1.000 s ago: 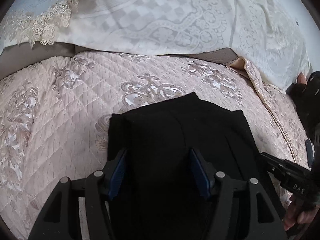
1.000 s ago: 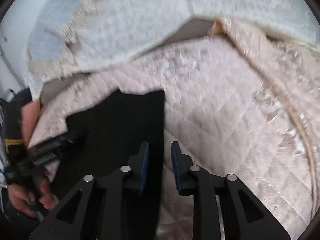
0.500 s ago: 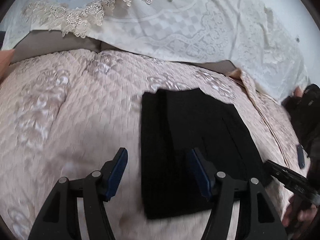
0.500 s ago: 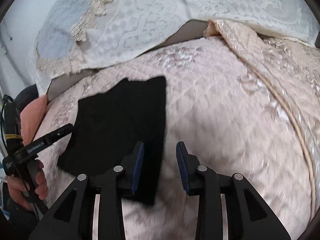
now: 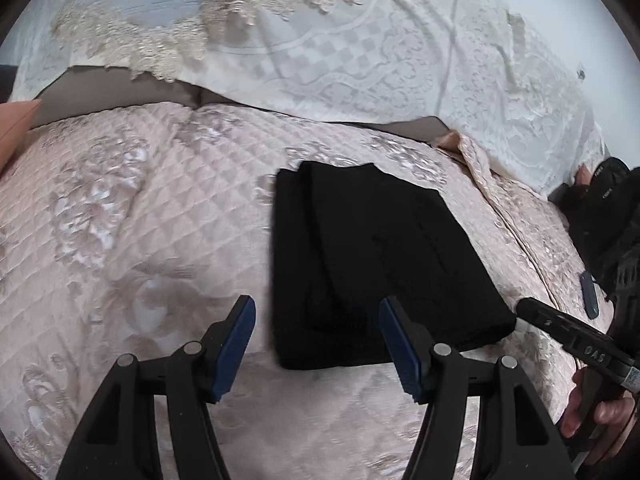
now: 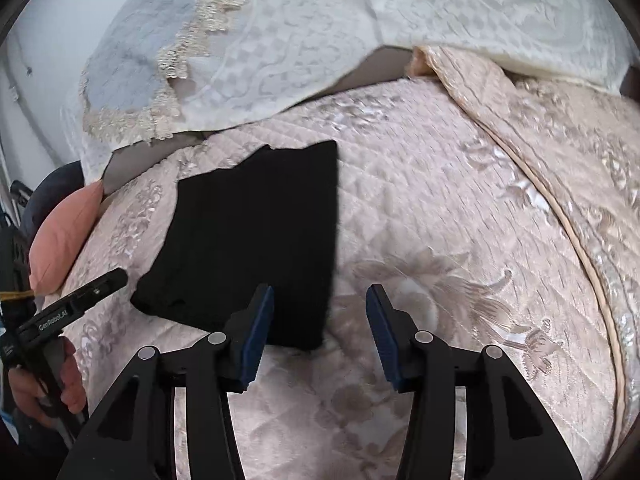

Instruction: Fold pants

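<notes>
The black pants lie folded into a compact rectangle on the pink quilted bedspread. They also show in the right wrist view. My left gripper is open and empty, raised just in front of the near edge of the pants. My right gripper is open and empty, above the near right corner of the pants. The right gripper's tip shows at the right of the left wrist view. The left gripper's tip shows at the left of the right wrist view.
White lace pillows lie across the head of the bed behind the pants. A pink cushion sits at the bed's left edge. A piped seam runs down the bedspread at the right.
Both grippers have drawn back and up from the pants. The right gripper has opened from nearly shut to wide. The folded pants stay flat on the bed.
</notes>
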The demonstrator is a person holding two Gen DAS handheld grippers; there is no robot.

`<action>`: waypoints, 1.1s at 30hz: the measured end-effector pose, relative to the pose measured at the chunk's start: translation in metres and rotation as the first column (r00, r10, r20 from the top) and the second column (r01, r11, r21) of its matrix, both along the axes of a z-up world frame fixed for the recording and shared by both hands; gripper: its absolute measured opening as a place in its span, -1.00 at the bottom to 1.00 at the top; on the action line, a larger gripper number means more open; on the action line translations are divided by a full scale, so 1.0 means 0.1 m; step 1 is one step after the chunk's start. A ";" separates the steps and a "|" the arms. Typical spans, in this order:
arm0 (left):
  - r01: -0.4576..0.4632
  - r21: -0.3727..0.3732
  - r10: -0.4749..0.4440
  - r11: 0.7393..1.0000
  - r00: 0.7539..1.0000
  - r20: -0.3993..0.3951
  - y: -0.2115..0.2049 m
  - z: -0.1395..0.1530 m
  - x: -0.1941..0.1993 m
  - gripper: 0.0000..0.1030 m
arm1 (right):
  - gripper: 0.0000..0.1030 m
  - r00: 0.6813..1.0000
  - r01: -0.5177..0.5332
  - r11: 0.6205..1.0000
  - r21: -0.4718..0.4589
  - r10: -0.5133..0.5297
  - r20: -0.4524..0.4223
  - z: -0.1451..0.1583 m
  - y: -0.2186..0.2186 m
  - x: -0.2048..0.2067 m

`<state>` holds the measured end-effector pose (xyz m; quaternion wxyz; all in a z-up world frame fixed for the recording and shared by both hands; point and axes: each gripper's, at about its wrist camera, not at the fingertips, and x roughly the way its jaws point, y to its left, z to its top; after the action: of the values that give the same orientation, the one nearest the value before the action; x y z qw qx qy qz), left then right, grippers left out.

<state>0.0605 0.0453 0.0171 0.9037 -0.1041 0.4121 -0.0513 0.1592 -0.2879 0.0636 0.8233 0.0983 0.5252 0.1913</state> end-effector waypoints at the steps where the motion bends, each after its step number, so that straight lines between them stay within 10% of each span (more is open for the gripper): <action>1: 0.001 0.010 -0.001 1.000 1.000 -0.003 -0.04 -0.02 0.01 0.30 | -0.05 1.000 -0.002 1.000 -0.008 0.002 -0.002 -0.02 0.03 0.00; 15: -0.009 0.065 0.010 0.998 1.000 -0.021 0.05 -0.07 0.07 0.32 | 0.03 0.999 -0.018 0.999 -0.039 0.017 -0.033 -0.06 0.05 0.08; 33: 0.082 -0.167 -0.086 0.982 0.996 -0.017 -0.15 -0.11 0.03 0.23 | 0.03 0.998 0.030 0.999 0.022 -0.029 -0.051 -0.09 -0.04 0.05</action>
<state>0.0636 0.0308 0.0057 0.8839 -0.1624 0.4211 -0.1224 0.1640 -0.2919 0.0545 0.8112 0.1203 0.5423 0.1825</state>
